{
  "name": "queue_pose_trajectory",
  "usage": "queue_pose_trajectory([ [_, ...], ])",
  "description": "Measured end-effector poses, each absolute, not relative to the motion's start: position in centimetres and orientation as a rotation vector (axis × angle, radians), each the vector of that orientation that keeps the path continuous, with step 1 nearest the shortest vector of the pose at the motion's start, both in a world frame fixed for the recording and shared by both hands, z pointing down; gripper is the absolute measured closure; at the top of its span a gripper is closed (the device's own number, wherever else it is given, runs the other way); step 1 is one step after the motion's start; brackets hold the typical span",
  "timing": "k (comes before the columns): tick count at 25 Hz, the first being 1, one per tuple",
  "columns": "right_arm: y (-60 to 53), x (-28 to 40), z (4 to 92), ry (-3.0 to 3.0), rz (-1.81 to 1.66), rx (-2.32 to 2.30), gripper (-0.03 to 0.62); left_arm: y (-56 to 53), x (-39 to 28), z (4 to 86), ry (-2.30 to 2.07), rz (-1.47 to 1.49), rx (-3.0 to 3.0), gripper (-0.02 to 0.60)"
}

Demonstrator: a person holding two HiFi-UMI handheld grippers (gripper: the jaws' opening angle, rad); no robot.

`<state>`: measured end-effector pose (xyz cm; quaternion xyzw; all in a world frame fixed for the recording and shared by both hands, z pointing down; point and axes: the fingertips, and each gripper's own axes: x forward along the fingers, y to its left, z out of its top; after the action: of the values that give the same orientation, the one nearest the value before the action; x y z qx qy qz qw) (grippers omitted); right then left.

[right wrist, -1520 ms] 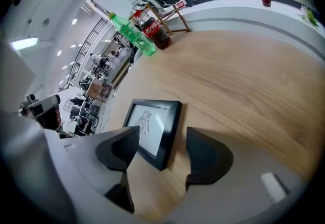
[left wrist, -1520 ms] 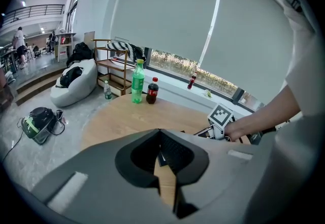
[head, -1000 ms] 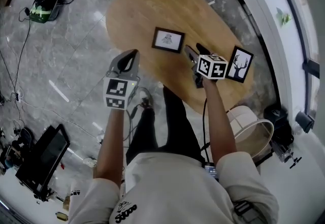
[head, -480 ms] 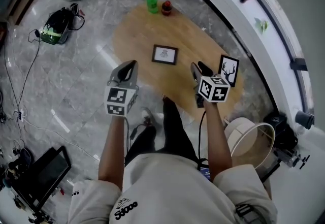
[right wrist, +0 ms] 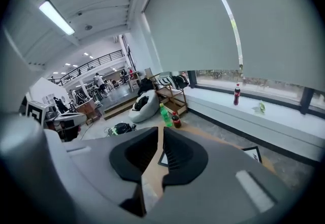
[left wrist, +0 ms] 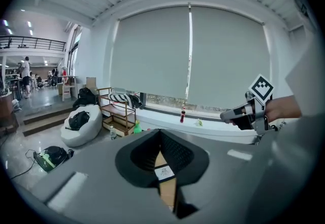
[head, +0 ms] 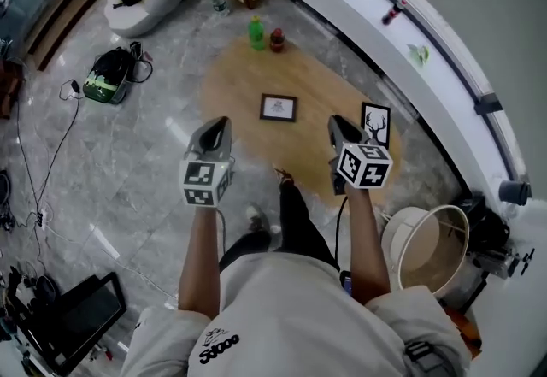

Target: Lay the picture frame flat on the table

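Left gripper [head: 221, 124] jaws together, right gripper [head: 334, 122] closing empty; we risk knocking the upright black-framed stag picture [head: 375, 125] off the oval wooden table [head: 244, 85].

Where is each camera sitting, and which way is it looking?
Head view: on the person's head, facing steeply down at the wooden table; arms, shirt, legs, left gripper and right gripper show.
Left gripper view: on the left gripper, facing along its shut jaws toward the window blinds; the right gripper shows at right.
Right gripper view: on the right gripper, facing across the table toward the hall; its jaws are closing, nothing between them.
Shared: the flat picture frame shows in the head view and the left gripper view.
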<state>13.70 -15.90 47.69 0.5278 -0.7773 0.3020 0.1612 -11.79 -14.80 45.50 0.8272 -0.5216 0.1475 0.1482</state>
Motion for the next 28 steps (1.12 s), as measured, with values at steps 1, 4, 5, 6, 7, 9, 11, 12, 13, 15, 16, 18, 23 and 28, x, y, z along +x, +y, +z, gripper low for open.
queue_pose_trajectory([
  [1,-15.4,13.5,46.8,-2.222,0.828,1.510,0.561,-14.3,-11.9,44.9,-1.503,0.414,2.388,0.572],
  [4,-14.0,12.8,44.1,-2.233,0.716,1.507,0.579,-13.1,-12.4,43.0,-1.515,0.386,2.418,0.572],
  [5,-13.5,12.6,43.2,-2.243,0.683,1.506,0.582,-12.8,-12.6,42.3,-1.519,0.376,2.431,0.572],
  [6,-13.1,12.4,42.3,-2.253,0.652,1.507,0.585,-12.4,-12.6,41.6,-1.523,0.366,2.444,0.572],
  [7,-12.8,12.3,41.4,-2.264,0.623,1.508,0.588,-12.2,-12.6,40.9,-1.528,0.359,2.456,0.572],
  [9,-12.0,12.1,39.8,-2.282,0.572,1.517,0.590,-11.6,-12.7,39.7,-1.540,0.357,2.480,0.572],
  [11,-11.3,11.7,38.4,-2.297,0.526,1.529,0.591,-11.0,-13.1,38.9,-1.548,0.358,2.504,0.572],
  [12,-10.9,11.6,37.7,-2.303,0.501,1.536,0.591,-10.7,-13.2,38.4,-1.551,0.356,2.518,0.572],
  [13,-10.6,11.4,36.9,-2.308,0.475,1.543,0.591,-10.4,-13.3,37.8,-1.555,0.353,2.531,0.572],
  [15,-9.9,11.2,35.4,-2.320,0.422,1.559,0.591,-9.8,-13.5,36.6,-1.564,0.345,2.557,0.572],
  [16,-9.5,11.1,34.7,-2.330,0.400,1.568,0.591,-9.5,-13.6,36.0,-1.568,0.341,2.569,0.572],
  [18,-8.7,10.8,33.2,-2.353,0.366,1.586,0.591,-8.7,-13.8,34.7,-1.571,0.333,2.593,0.572],
  [23,-6.8,10.4,29.8,-2.396,0.265,1.605,0.591,-7.1,-13.7,32.2,-1.584,0.348,2.680,0.572],
  [28,-6.1,10.2,26.1,-2.423,0.118,1.574,0.591,-6.3,-13.0,27.8,-1.616,0.309,2.758,0.572],
])
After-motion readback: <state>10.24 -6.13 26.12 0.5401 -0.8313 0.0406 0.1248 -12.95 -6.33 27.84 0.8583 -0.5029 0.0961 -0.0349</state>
